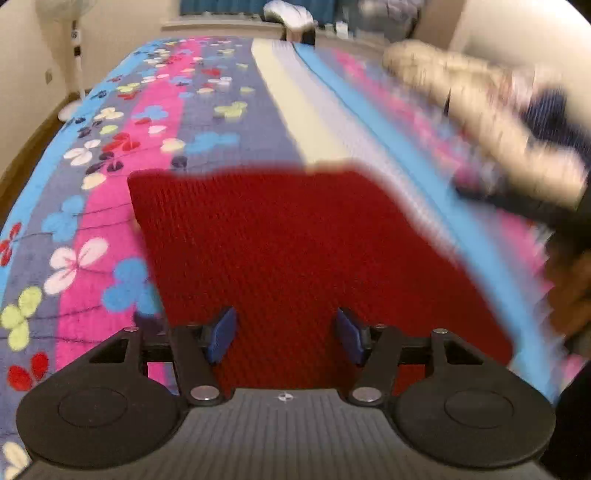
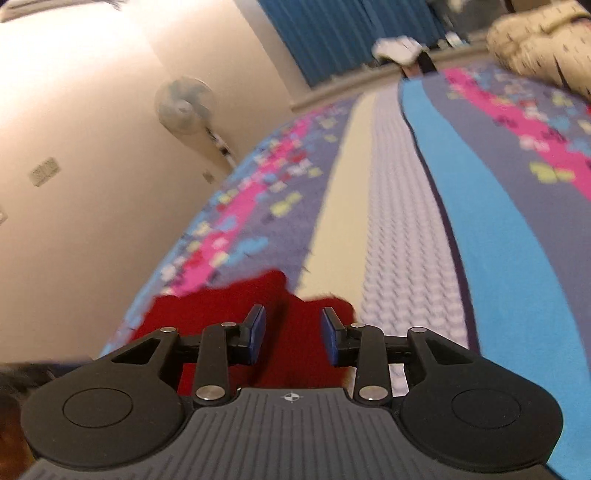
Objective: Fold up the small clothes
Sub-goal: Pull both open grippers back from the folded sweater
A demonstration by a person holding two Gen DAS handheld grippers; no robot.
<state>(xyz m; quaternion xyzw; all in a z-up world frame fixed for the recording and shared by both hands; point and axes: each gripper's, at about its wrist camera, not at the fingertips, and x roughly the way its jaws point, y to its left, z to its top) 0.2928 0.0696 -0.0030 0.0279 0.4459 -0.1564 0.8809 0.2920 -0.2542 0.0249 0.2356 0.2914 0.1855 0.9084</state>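
Observation:
A red knitted garment (image 1: 288,251) lies flat on the striped flowered bedspread (image 1: 110,206), folded into a rough rectangle. My left gripper (image 1: 286,338) is open and empty, its blue pads (image 1: 221,334) just above the garment's near edge. In the right wrist view the same red garment (image 2: 221,310) lies under and ahead of my right gripper (image 2: 293,338), which is open and empty. The right view is tilted and blurred. A dark blurred shape that may be the other gripper (image 1: 561,221) shows at the right of the left wrist view.
A beige pile of clothes (image 1: 480,110) lies on the bed's far right, also in the right wrist view (image 2: 543,48). A standing fan (image 2: 184,103) stands by the wall left of the bed. Blue curtains (image 2: 351,33) hang behind the bed.

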